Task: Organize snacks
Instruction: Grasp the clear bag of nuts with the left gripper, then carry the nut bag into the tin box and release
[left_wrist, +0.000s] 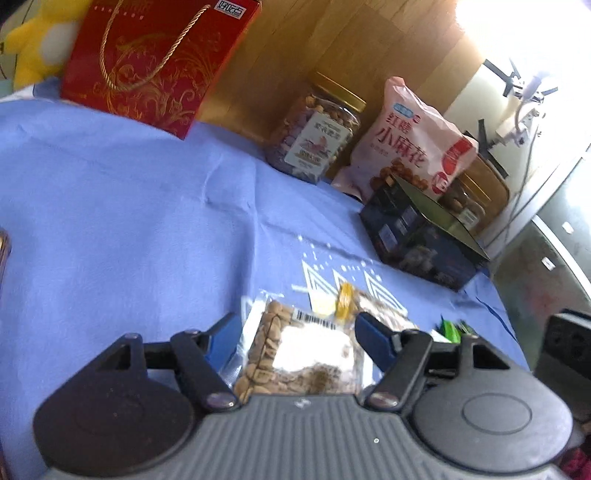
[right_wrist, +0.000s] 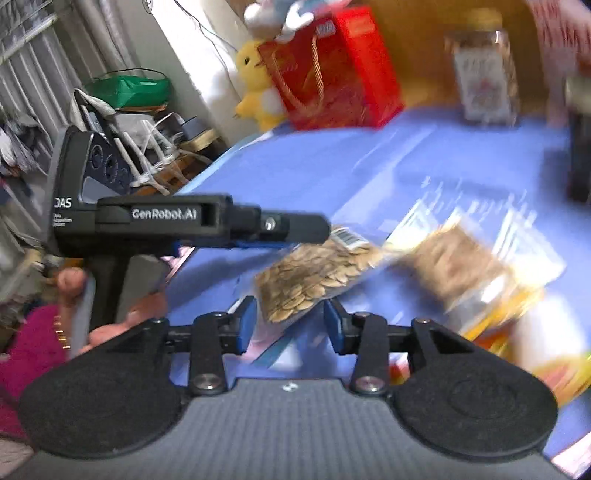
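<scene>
A clear bag of pumpkin seeds (left_wrist: 291, 354) with a barcode sticker lies between the blue pads of my left gripper (left_wrist: 295, 332), which is shut on it above the blue tablecloth (left_wrist: 129, 221). In the right wrist view the same seed bag (right_wrist: 314, 277) hangs from the left gripper (right_wrist: 291, 236), seen from the side. My right gripper (right_wrist: 290, 323) is open just below the bag's lower end, its pads on either side and apart from it. A second clear bag of brown snacks (right_wrist: 461, 269) lies blurred on the cloth to the right.
At the back stand a red gift bag (left_wrist: 155, 59), a gold-lidded jar of nuts (left_wrist: 317, 129), a pink snack bag (left_wrist: 410, 144) and a dark box (left_wrist: 421, 236). A yellow plush toy (right_wrist: 255, 81) sits beside the red bag. Yellow packets (right_wrist: 535, 350) lie at right.
</scene>
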